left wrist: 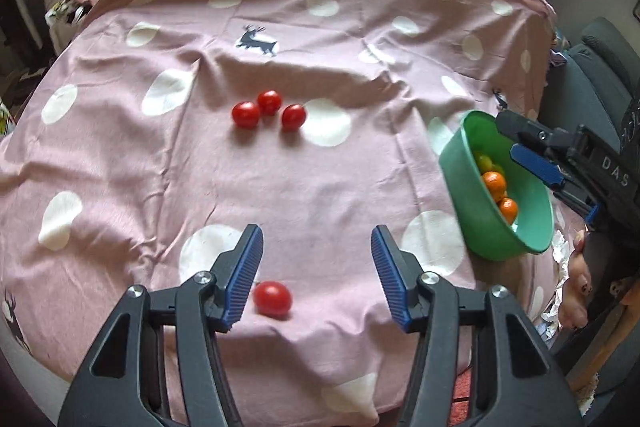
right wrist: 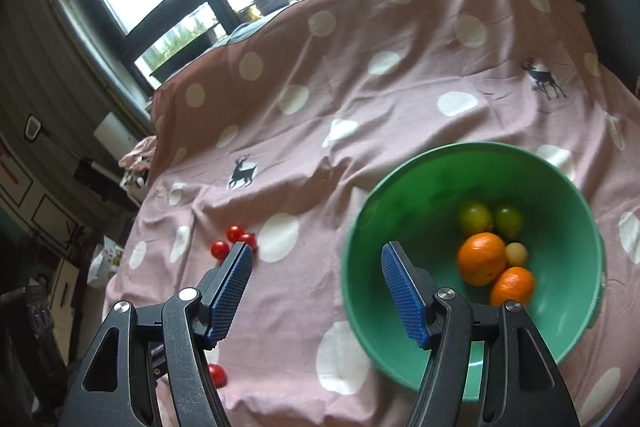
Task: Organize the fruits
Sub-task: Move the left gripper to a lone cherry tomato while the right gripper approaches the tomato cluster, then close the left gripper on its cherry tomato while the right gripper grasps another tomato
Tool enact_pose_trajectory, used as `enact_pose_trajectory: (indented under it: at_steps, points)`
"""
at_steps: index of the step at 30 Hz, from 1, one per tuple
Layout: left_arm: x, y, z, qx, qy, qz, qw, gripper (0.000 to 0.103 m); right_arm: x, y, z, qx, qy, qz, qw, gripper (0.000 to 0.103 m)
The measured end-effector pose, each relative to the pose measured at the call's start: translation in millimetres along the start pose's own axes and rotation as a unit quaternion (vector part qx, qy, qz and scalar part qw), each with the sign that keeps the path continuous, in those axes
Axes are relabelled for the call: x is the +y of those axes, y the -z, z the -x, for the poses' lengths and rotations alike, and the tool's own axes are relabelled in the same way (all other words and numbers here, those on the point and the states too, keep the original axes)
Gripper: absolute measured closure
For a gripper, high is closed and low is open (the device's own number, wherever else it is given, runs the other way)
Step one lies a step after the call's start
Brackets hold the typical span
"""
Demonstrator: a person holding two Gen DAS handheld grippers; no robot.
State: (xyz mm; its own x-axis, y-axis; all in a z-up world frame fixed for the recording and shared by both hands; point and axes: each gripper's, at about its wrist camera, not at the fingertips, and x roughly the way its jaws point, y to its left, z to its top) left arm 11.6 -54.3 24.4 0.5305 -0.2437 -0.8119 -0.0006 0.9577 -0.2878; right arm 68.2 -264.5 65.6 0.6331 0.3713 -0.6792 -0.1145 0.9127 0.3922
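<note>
1. Tomatoes: four small, glossy red ones lie on the pink cloth (left wrist: 320,187), which has white dots and dark deer prints and covers the surface.
2. In the left wrist view a cluster of three (left wrist: 269,109) sits near the centre, at about 12 o'clock from the left tongs (left wrist: 317,277); two of them touch, and the third lies just beside them at 3 o'clock.
3. The fourth tomato (left wrist: 273,298) lies alone near the cloth's near edge, between the fingers of the left tongs and close beside the left pad (left wrist: 244,279); whether it touches that pad cannot be told.
4. Left tongs: jaws apart, hovering over the cloth, clamped on nothing.
5. A green bowl (right wrist: 400,347) stands on the cloth at 3 o'clock from the cluster, well apart from it.
6. Inside the bowl lie two oranges (right wrist: 482,259), dimpled and bright, two smooth yellow-green round fruits (right wrist: 475,217) at 12 o'clock from them, and one small pale yellow fruit (right wrist: 517,254) wedged between.
7. Right tongs (right wrist: 316,293): jaws apart and empty, one finger over the bowl's rim, the other over bare cloth.
</note>
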Motion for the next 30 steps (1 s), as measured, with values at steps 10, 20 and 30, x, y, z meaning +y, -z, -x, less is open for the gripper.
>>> enact_pose_trajectory:
  at_steps: [10,20,30]
  points:
    - [30,23,-47,0.070,-0.012,0.018,0.9973,0.058,57,-3,-90,0.081,-0.073,0.041,0.993,0.037]
    - [31,24,-56,0.077,0.003,0.014,0.9969,0.071,73,-3,-167,0.135,-0.014,0.064,0.989,0.066]
    - [24,23,-59,0.070,0.001,0.014,0.9974,0.077,72,-1,-184,0.135,-0.007,0.078,0.988,0.074]
